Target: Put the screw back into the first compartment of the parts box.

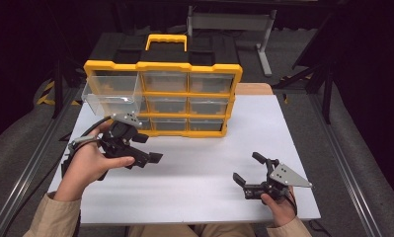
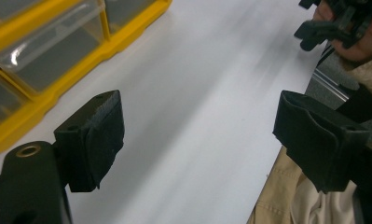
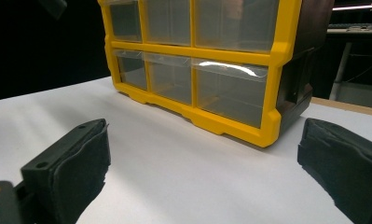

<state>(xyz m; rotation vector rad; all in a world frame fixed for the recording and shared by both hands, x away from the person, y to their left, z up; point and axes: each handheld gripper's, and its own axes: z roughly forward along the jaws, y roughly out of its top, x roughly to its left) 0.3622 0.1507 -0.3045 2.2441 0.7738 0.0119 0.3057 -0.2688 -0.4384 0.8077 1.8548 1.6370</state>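
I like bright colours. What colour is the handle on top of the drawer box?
Yellow handle, clearest in the high view.

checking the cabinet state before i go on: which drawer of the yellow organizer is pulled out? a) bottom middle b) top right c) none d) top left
d: in the high view the clear drawer at the top left of the yellow organizer juts out toward the person, while the other drawers sit flush in the frame.
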